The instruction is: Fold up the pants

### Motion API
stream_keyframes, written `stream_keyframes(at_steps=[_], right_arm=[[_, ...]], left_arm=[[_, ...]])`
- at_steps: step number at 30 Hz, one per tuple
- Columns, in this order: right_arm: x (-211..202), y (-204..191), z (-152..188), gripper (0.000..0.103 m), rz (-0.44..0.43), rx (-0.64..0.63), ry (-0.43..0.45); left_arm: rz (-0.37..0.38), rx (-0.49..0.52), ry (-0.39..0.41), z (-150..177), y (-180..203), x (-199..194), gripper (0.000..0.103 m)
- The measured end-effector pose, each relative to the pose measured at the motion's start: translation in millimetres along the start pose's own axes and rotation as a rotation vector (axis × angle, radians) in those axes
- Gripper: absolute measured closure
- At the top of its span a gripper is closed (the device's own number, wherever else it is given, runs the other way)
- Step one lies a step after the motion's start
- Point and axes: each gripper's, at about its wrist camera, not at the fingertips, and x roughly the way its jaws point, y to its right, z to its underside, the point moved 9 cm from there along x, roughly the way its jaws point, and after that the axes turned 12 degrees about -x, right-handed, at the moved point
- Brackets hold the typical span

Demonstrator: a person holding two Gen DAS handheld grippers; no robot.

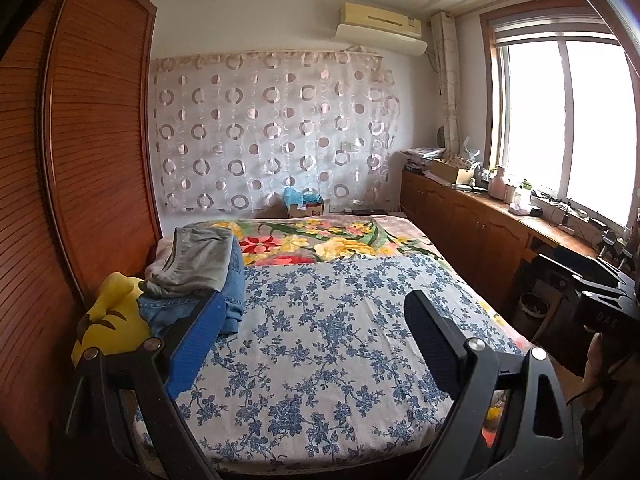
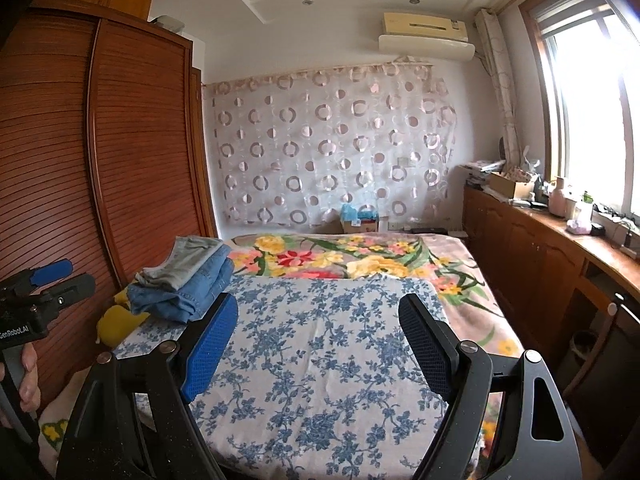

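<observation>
You are holding the left gripper (image 1: 312,320) above the near end of the bed, its jaws standing wide apart with nothing between them. You are keeping the right gripper (image 2: 318,320) the same way, jaws spread and empty, over the blue floral sheet (image 2: 320,360). The folded pants (image 1: 208,276) are lying in a stack just ahead and to the left of your left gripper's blue fingertip (image 1: 200,340): grey trousers (image 2: 188,258) are resting on top of blue jeans (image 2: 192,294). A yellow plush toy (image 1: 108,316) is sitting against the stack's near left side. Beyond both grippers a bright flowered blanket (image 2: 344,256) is covering the far half of the bed. The wooden wardrobe (image 1: 92,140) is standing to your left.
</observation>
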Motion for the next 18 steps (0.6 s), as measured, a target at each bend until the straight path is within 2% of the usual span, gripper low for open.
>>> stream_keyframes(at_steps=[18], right_arm=[[-1.8, -1.7, 0.0, 0.019, -0.003, 0.0, -0.001]], left_arm=[[-0.004, -0.001, -0.001, 2.8, -1.1, 1.6, 0.012]])
